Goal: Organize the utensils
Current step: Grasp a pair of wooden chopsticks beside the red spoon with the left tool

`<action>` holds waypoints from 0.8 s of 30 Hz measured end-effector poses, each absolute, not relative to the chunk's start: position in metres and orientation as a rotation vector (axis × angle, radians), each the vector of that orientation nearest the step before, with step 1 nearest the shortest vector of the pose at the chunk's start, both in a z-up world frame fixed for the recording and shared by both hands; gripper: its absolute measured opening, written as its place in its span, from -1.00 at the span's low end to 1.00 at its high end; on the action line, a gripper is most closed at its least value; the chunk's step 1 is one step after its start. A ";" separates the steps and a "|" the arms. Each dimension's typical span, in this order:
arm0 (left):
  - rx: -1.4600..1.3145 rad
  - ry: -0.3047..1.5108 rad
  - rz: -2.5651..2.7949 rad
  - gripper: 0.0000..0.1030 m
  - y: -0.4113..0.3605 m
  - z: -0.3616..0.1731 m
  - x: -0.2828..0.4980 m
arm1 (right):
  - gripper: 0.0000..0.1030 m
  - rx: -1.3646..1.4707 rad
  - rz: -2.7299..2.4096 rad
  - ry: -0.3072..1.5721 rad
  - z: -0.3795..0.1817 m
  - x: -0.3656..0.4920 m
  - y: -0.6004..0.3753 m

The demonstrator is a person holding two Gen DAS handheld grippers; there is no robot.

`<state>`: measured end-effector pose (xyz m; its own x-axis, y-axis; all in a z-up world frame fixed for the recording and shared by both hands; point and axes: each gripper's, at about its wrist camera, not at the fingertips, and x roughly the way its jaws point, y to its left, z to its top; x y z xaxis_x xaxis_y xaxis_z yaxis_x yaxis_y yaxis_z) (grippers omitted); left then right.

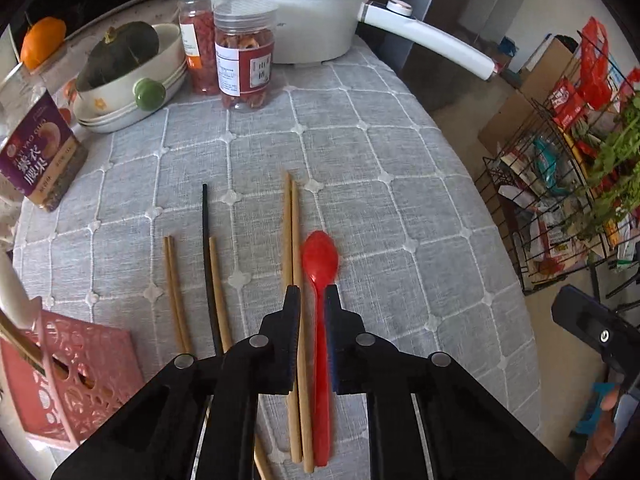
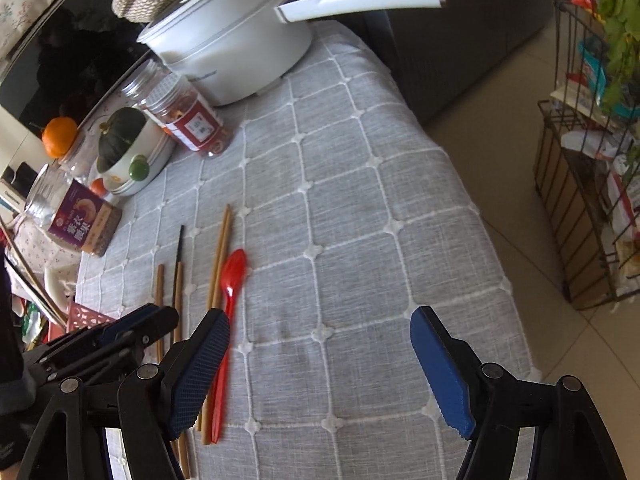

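Spoon lies on the tabletop right of the chopsticks, my left gripper clamped on its handle; right gripper wide, empty. Sorting has barely begun.

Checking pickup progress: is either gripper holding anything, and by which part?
The left gripper is shut on the red spoon, at its handle near the bowl. The right gripper holds nothing.

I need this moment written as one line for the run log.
left tongs: shut on red spoon handle | right tongs: open, empty | chopsticks: on grey tablecloth | pink basket: left of the utensils
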<state>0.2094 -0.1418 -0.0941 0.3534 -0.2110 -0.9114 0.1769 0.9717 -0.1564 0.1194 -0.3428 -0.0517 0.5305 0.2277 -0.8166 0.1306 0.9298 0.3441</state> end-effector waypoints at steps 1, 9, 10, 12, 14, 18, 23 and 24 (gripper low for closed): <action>-0.041 1.189 -0.247 -0.83 -0.143 -0.098 0.218 | 0.53 0.400 0.048 1.021 -0.054 0.121 -0.348; -0.036 1.250 -0.158 -0.90 -0.141 -0.133 0.266 | 0.53 0.429 0.016 1.059 -0.067 0.134 -0.363; -0.044 1.259 -0.158 -0.90 -0.140 -0.137 0.269 | 0.53 0.426 0.014 1.060 -0.067 0.135 -0.363; -0.063 1.250 -0.176 -0.91 -0.140 -0.136 0.272 | 0.53 0.423 0.013 1.063 -0.068 0.136 -0.363; -0.078 1.278 -0.192 -0.88 -0.142 -0.141 0.274 | 0.53 0.421 0.016 1.067 -0.069 0.137 -0.363; 0.019 1.283 -0.194 -0.87 -0.157 -0.142 0.276 | 0.53 0.418 0.015 1.066 -0.069 0.138 -0.362; 0.116 1.262 -0.169 -0.87 -0.172 -0.143 0.276 | 0.53 0.411 0.017 1.073 -0.070 0.138 -0.361; 0.111 1.258 -0.164 -0.88 -0.173 -0.143 0.276 | 0.53 0.412 0.017 1.075 -0.070 0.138 -0.360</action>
<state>0.2761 -0.1734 -0.1428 0.2985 -0.0624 -0.9524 0.1841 0.9829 -0.0067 0.1384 -0.3601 -0.0700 0.4829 0.2118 -0.8497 0.1842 0.9240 0.3350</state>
